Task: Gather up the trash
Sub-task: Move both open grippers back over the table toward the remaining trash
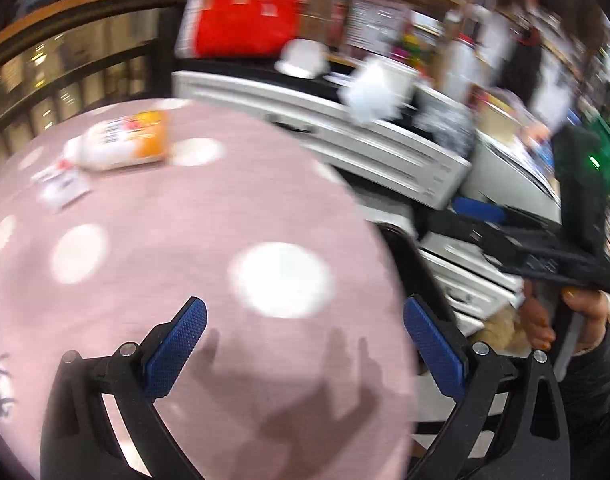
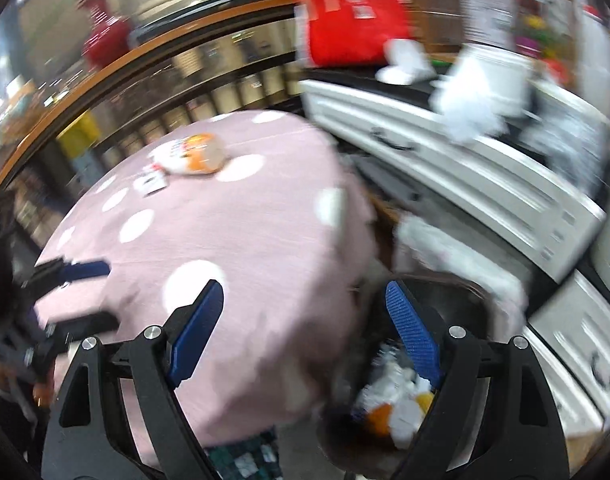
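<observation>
Ahead of both claws spreads the pink dotted tablecloth. Below the right gripper, jaws wide and empty, sits the black bin with trash. Far beyond the left gripper, also spread empty, lie the orange-and-white wrapper and a small paper scrap.

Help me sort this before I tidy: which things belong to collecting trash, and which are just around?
Job things:
orange-and-white wrapper
small paper scrap
bin with trash in it

Just around:
pink dotted tablecloth
red bag
white drawers
</observation>
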Demonstrator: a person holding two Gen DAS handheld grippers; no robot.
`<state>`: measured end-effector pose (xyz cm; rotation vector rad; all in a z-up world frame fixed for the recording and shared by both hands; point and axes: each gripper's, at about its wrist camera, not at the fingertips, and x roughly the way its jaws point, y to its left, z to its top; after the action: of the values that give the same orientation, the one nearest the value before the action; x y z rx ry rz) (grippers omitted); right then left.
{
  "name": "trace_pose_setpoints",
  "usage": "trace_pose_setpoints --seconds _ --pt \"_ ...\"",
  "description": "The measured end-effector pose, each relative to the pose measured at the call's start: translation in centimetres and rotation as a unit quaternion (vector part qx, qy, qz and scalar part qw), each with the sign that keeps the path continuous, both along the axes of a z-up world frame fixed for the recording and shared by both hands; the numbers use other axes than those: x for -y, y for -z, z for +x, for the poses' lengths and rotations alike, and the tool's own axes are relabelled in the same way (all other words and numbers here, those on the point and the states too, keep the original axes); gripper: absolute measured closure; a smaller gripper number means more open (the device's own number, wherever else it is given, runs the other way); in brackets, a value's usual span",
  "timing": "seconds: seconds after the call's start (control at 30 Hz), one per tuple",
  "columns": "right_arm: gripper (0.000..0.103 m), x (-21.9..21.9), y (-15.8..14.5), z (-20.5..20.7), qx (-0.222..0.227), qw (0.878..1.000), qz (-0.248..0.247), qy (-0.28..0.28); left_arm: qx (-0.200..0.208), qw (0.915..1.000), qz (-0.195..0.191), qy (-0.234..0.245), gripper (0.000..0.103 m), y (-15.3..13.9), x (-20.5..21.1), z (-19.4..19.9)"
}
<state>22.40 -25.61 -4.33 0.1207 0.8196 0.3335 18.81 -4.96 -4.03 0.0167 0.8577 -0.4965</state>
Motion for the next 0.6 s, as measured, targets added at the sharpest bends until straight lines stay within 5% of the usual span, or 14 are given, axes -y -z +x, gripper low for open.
trace_pose_setpoints --seconds 0.33,0.6 --pt "0.02 -10.4 -0.7 6.9 0.007 0.99 -0.063 -0.126 -0.019 0.9913 0.007 -0.13 0.006 0.3 -11.0 6.9" --pt "0.02 -13.9 -0.9 10.7 0.005 0.985 -0.08 -0.153 -0.033 0.9854 0.035 -0.163 0.007 1.0 -14.3 13.9"
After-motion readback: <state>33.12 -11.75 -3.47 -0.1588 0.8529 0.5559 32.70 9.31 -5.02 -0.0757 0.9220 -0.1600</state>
